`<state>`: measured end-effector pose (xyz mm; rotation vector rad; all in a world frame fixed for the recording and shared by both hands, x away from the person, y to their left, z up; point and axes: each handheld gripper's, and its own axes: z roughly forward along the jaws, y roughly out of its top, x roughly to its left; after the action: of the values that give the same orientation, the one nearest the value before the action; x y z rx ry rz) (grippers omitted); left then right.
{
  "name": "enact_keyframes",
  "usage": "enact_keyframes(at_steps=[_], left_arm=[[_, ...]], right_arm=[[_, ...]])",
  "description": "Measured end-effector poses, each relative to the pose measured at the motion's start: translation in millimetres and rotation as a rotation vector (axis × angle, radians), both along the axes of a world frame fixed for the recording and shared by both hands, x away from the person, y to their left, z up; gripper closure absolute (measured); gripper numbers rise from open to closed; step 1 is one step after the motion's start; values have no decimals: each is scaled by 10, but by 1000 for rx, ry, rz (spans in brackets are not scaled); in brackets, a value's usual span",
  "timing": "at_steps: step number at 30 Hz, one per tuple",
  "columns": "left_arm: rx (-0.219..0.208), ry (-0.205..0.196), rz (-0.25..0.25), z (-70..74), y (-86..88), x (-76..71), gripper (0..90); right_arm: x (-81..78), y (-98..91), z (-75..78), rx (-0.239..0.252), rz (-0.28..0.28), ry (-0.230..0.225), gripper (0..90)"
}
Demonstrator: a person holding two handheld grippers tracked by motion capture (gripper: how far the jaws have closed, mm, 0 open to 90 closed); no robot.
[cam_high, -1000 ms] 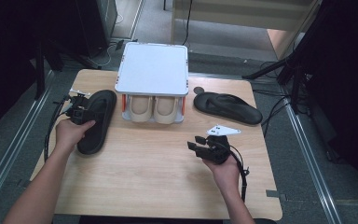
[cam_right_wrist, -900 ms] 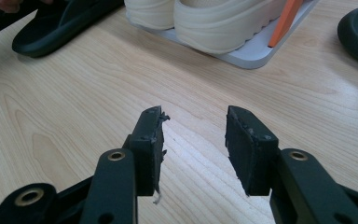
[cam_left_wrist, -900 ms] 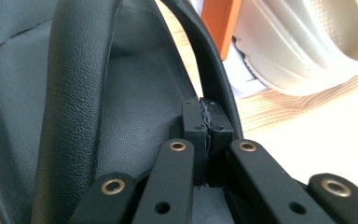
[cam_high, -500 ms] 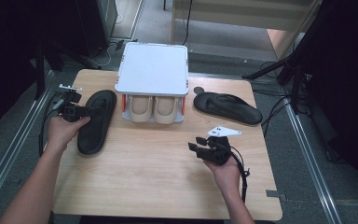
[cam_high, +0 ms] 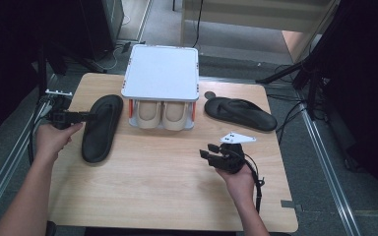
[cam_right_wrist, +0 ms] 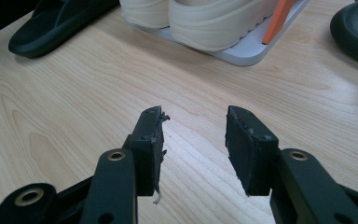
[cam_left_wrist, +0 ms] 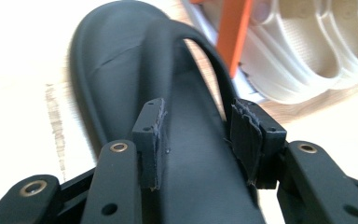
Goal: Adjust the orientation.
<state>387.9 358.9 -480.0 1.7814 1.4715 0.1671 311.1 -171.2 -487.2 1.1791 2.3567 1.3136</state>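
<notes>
Table brightly lit; surroundings dark; left gripper view bkgd blurred.

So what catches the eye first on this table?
A white two-tier shoe rack stands at the far middle of the wooden table, with a pair of cream shoes beneath. Black rubber flip-flops lie either side: the left one at the open left gripper, the right one alone.

A pale wood counter [cam_high: 142,196] is standing on grey floor [cam_high: 325,196]. Black cables [cam_high: 288,115] are trailing beside it, and dark stands [cam_high: 320,59] are rising behind.

White rack [cam_high: 161,71], beige shoes [cam_high: 163,114], wooden table [cam_high: 152,191]
</notes>
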Motion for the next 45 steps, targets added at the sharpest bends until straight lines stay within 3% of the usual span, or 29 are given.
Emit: enact_keyframes(at_steps=[9,25,32,45], left_arm=[[-10,4,-1,-171,55,61,501],[21,33,7,-364,-34,213,559],[39,45,4,-390,-54,262,667],[29,57,3,-380,-49,271,691]], right_arm=[[-13,-10,-7,-2,-4,2,576],[-67,-94,-18,-4,-34,3,575],[-85,-132,-21,-7,-49,2,574],[-90,-175,-17,-1,-60,-2,572]])
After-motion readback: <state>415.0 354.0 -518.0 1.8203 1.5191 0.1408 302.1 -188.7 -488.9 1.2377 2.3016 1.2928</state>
